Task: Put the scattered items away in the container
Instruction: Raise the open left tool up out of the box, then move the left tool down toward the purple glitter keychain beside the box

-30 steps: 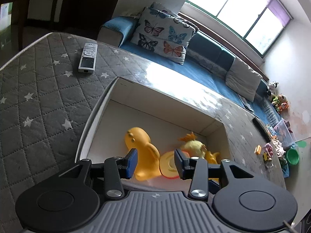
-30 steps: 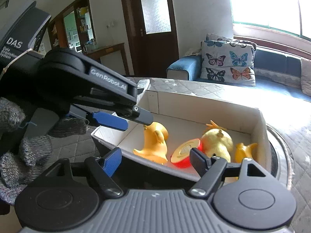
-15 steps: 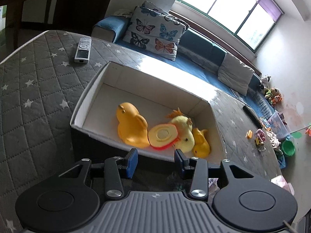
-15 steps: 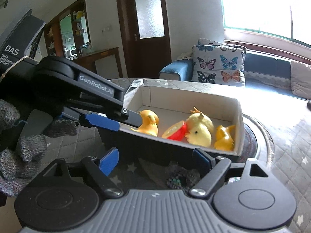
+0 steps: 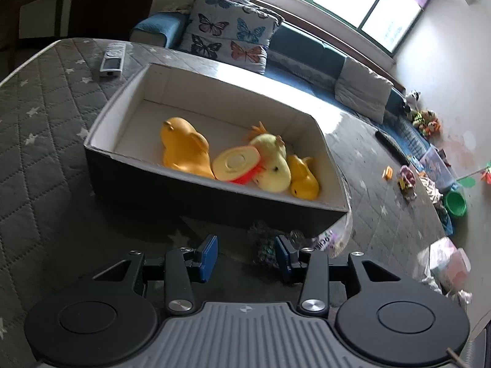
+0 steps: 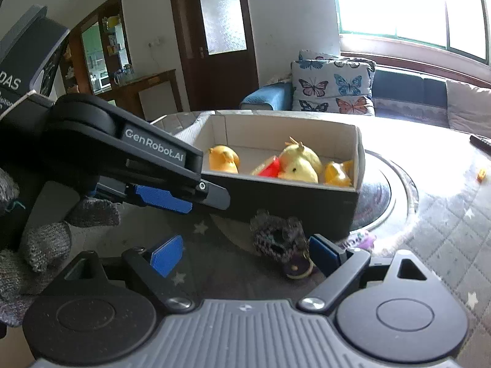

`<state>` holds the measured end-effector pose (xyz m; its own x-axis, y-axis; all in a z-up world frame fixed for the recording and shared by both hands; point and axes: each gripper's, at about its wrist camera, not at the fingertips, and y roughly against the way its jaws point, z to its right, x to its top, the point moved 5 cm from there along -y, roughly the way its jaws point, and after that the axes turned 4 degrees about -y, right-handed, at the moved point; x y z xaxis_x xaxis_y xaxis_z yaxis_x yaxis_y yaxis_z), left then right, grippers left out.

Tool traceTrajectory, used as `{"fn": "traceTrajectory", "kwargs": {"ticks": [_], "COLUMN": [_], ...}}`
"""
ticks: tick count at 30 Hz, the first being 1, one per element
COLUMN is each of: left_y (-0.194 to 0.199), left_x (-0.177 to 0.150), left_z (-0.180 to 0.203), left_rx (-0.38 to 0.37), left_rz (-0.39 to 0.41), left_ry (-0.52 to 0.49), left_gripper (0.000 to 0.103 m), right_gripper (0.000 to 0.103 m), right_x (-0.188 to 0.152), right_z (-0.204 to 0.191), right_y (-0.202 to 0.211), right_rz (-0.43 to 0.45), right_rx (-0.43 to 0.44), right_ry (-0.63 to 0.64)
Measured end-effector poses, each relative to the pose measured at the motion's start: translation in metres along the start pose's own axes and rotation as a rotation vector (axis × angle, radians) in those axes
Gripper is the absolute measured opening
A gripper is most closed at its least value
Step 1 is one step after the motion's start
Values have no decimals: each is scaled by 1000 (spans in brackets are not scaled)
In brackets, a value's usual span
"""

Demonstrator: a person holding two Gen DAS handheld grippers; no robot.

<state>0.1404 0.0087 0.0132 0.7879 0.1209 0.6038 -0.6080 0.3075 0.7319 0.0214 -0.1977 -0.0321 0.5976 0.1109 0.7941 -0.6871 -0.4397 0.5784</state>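
Note:
A dark box with a white inside [image 5: 202, 196] [image 6: 294, 199] stands on the quilted table. It holds an orange rubber duck [image 5: 184, 147] [image 6: 223, 159], a red and yellow disc toy [image 5: 236, 165], a yellow plush chick [image 5: 273, 159] [image 6: 299, 161] and a small orange duck [image 5: 302, 179] [image 6: 337, 173]. A dark knitted pouch [image 6: 277, 237] [image 5: 264, 242] with a key ring lies on the table in front of the box. My left gripper [image 5: 245, 253] is open and empty just before the pouch. My right gripper [image 6: 245, 253] is open and empty, the pouch near its right finger.
A remote control [image 5: 113, 59] lies on the table beyond the box. A purple wrapper [image 6: 359, 240] lies by the box's right corner. A sofa with butterfly cushions [image 5: 230, 33] is behind. Toys and a green bowl [image 5: 455, 204] lie on the floor at the right.
Both grippers have pulled back from over the box and come down toward the table in front of it. The knitted pouch has come into view between the fingers.

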Motion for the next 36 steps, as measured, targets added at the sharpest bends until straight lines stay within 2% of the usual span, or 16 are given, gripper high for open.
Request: {"fn": "traceTrajectory", "kwargs": {"ticks": [12, 22, 36], "left_y": [-10, -20, -26], "left_x": [-14, -21, -20], "left_z": [16, 19, 23], "left_rx": [-34, -31, -22], "left_rz": [-30, -54, -61], "left_ry": [-27, -29, -36], "left_gripper": [44, 44, 44], "right_gripper": [91, 92, 92], "right_x": [-26, -34, -36], "right_z": [14, 17, 16], "right_y": [5, 1, -4], "right_rz": [-37, -64, -81], "right_rx": [-54, -89, -88], "right_ry": [-21, -29, -29]}}
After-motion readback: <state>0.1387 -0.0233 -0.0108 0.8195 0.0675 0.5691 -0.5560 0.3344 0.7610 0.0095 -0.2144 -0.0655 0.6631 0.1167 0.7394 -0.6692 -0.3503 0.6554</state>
